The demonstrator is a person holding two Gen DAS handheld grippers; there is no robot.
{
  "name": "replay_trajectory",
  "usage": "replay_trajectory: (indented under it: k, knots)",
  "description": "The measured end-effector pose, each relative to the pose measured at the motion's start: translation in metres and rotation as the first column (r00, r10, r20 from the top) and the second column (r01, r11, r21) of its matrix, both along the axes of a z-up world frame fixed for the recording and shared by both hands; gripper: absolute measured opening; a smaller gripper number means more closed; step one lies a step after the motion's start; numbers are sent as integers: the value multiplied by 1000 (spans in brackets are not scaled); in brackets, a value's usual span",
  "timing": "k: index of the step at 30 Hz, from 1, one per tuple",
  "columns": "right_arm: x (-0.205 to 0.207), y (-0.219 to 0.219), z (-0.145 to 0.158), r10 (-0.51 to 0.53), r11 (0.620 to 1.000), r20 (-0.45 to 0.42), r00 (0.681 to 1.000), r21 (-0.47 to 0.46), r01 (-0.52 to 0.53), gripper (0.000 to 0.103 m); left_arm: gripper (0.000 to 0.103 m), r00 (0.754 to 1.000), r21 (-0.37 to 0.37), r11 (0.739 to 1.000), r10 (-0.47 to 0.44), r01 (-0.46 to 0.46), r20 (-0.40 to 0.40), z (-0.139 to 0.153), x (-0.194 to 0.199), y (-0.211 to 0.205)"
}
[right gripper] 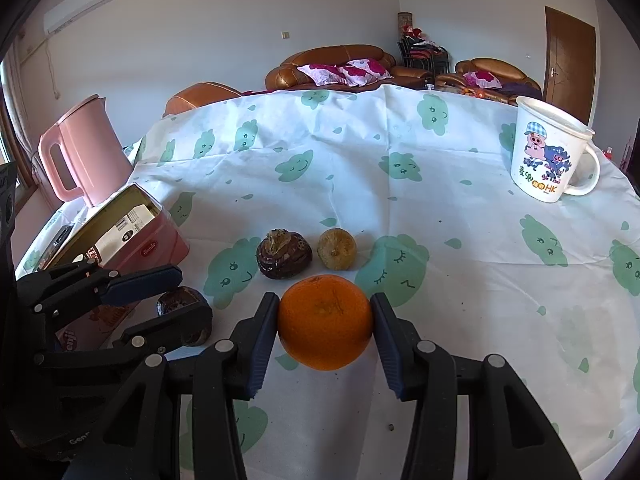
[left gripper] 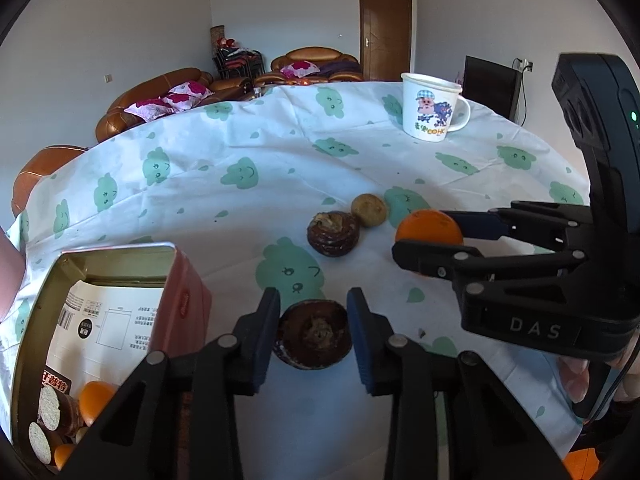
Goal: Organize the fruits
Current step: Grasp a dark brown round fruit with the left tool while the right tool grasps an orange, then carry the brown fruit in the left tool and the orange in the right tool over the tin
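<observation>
My left gripper (left gripper: 314,332) is shut on a dark brown fruit (left gripper: 314,340) just above the cloth; the same fruit shows in the right wrist view (right gripper: 188,312). My right gripper (right gripper: 325,322) is shut on an orange (right gripper: 325,322), which also shows in the left wrist view (left gripper: 430,228). A second dark brown fruit (right gripper: 284,254) and a small tan fruit (right gripper: 337,249) lie on the table beyond the orange. The open pink tin (left gripper: 120,320) at the left holds oranges and round biscuits.
A white cartoon mug (right gripper: 550,152) stands at the far right of the table. A pink kettle (right gripper: 80,152) stands behind the tin at the left edge. The tablecloth (right gripper: 400,184) has green cloud prints. Brown sofas sit beyond the table.
</observation>
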State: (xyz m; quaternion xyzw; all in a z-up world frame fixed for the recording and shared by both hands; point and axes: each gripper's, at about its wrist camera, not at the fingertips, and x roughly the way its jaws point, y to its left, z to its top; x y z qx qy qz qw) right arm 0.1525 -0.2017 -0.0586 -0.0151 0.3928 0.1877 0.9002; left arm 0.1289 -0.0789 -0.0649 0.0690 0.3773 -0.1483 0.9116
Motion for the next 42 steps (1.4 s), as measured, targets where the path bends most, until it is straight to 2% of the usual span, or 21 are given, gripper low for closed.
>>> replay_trajectory:
  k: [3, 7, 11, 19, 29, 42]
  knots:
    - [2, 1, -2, 7, 1000, -12, 1000, -4, -7, 49, 49, 999, -24, 1000, 18, -19, -34, -3, 5, 5]
    - [3, 4, -4, 18, 1000, -24, 1000, -15, -19, 49, 42, 998, -25, 1000, -12, 10, -62, -8, 7, 1]
    - [-1, 3, 0, 13, 1000, 4, 1000, -10, -13, 49, 41, 999, -25, 1000, -13, 11, -51, -6, 5, 1]
    - [-14, 1, 12, 15, 1000, 94, 995, 12, -17, 49, 41, 999, -67, 998, 16, -13, 36, 6, -6, 11]
    - [-29, 0, 23, 23, 999, 194, 981, 22, -28, 49, 41, 984, -89, 995, 62, -48, 165, 22, -23, 19]
    - [-42, -4, 31, 23, 999, 272, 962, 40, -35, 49, 41, 963, -102, 993, 90, -66, 253, 30, -36, 23]
